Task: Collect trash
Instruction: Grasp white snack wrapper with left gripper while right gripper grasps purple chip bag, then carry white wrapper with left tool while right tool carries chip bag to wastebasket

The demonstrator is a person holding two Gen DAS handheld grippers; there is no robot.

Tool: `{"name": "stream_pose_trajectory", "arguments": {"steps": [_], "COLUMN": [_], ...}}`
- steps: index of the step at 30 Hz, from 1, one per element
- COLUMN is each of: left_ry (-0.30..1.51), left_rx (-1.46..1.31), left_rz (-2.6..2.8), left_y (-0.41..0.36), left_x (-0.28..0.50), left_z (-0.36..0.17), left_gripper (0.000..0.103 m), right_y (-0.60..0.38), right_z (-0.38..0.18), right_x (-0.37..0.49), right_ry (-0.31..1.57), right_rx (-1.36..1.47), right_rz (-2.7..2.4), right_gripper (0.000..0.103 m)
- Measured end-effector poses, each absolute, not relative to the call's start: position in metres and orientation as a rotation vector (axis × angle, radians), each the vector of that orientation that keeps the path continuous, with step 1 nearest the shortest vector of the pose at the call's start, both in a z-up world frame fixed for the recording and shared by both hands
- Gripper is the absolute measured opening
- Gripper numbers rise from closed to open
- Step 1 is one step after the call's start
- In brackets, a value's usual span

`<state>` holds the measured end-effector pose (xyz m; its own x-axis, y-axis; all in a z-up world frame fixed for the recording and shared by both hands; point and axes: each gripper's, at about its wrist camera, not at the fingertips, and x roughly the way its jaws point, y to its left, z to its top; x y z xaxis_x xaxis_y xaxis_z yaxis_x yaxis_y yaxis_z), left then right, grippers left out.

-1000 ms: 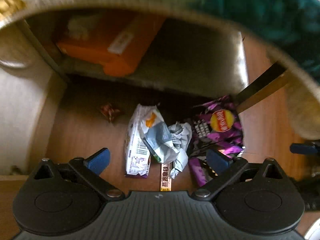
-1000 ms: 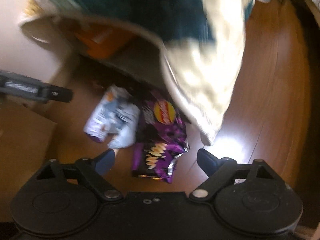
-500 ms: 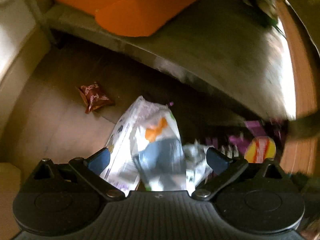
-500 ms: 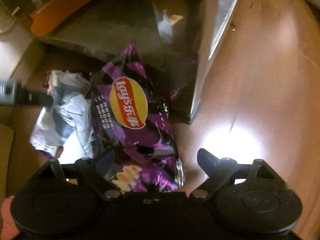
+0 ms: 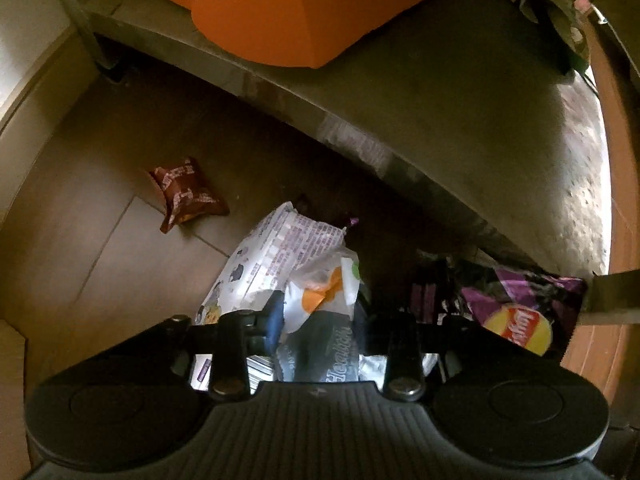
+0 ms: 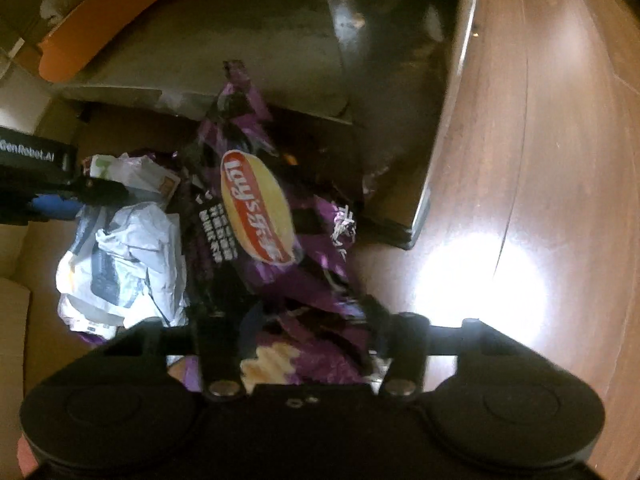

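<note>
On the wooden floor lies a crumpled white and grey wrapper point(image 5: 320, 300) point(image 6: 124, 256) on top of a white and purple snack packet point(image 5: 276, 248). My left gripper point(image 5: 318, 320) point(image 6: 80, 198) points down at it, jaws closing, pads pressing the wrapper from both sides. Beside it to the right lies a purple chip bag point(image 6: 256, 208) point(image 5: 516, 312) with a yellow and red logo. My right gripper point(image 6: 312, 320) is over the bag's near end, jaws closing, and the bag bunches up between its fingers. A small brown snack packet point(image 5: 186, 196) lies apart, further left on the floor.
A low dark table point(image 5: 460, 100) point(image 6: 248, 40) stands just behind the trash, and the chip bag's far end reaches under its edge. An orange box point(image 5: 320, 8) point(image 6: 92, 36) sits on it. A pale wall point(image 5: 24, 40) runs along the left. Bare floor point(image 6: 540, 160) lies to the right.
Both grippers dropped down onto the trash and went from wide open to closed, the left around the crumpled wrapper, the right around the chip bag. The patterned cloth has left both views.
</note>
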<state>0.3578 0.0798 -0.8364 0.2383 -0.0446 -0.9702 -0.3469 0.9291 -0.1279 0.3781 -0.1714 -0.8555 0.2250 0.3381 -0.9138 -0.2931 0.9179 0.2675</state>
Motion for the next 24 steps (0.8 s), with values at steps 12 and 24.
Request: {"name": "stream_pose_trajectory", "arguments": {"steps": [12, 24], "left_ry": [1.31, 1.306], "left_rx": [-0.397, -0.402], "left_rz": [0.282, 0.291], "left_y": [0.095, 0.085], "left_x": [0.335, 0.299], "left_z": [-0.808, -0.705], "left_gripper": [0.017, 0.017], "right_y": [-0.186, -0.202], "right_z": [-0.795, -0.702], "right_x": [0.341, 0.291], "right_ry": [1.23, 1.251], "right_rx": [0.056, 0.015], "right_rz": [0.402, 0.422], "right_gripper": [0.006, 0.003]}}
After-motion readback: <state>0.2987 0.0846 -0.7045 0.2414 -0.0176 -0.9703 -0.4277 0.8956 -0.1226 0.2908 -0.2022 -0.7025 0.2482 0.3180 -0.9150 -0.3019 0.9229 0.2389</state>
